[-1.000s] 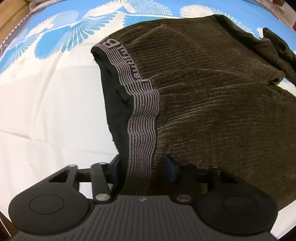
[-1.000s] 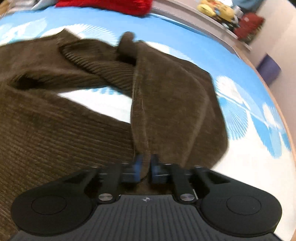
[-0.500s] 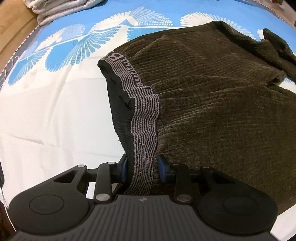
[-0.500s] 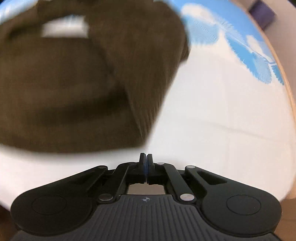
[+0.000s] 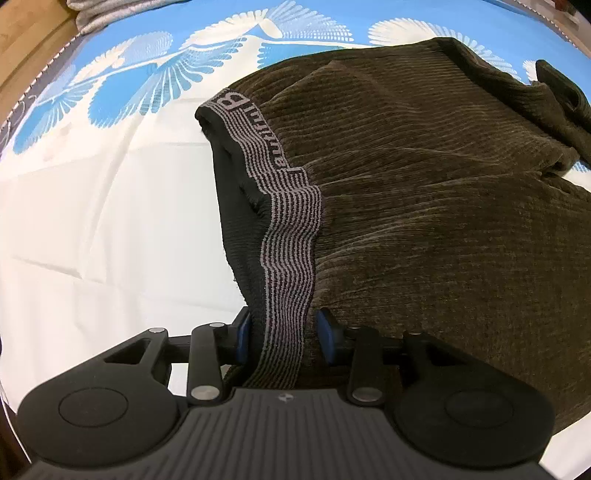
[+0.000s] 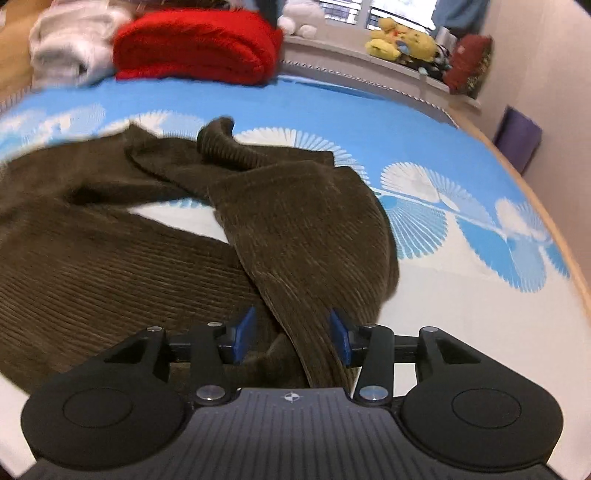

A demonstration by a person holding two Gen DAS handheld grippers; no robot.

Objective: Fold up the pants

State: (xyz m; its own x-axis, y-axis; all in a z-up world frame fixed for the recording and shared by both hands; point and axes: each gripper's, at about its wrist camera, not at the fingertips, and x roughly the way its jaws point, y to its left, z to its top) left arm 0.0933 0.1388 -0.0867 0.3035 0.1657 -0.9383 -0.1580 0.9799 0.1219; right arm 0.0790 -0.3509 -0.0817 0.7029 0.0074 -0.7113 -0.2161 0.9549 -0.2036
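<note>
1. While the brown corduroy pants (image 5: 424, 192) lie spread on the blue-and-white patterned bed sheet (image 5: 92, 192), the left gripper (image 5: 282, 334) points steeply down at their waist end
2. Striped grey waistband (image 5: 288, 236) runs from the far corner down between the left jaws; dark inner lining shows on its left side
3. Left jaws: they have just been opening slightly, with the band between them. Left blue pad (image 5: 242, 334) looks to be touching the lining edge, the right pad stands clear of the band, so no real clamp; I read it as released around the band
4. Far left in the left wrist view: wooden bed edge (image 5: 26, 55) and a grey folded cloth (image 5: 99, 14) at the top
5. Right gripper (image 6: 291, 336) sits over a pant leg (image 6: 306, 236) that lies folded across the other leg, white sheet showing between them
6. Right jaws have just been opening; a ridge of the leg fabric lies between them, left pad apart from it, right pad just at the cloth. Not clenched
7. Leg cuff (image 6: 218, 136) sticks up at the far end
8. Behind: white towels (image 6: 70, 48), red folded blanket (image 6: 199, 44), yellow plush toys (image 6: 402, 44) on the sill, purple box (image 6: 521, 136) at far right
</note>
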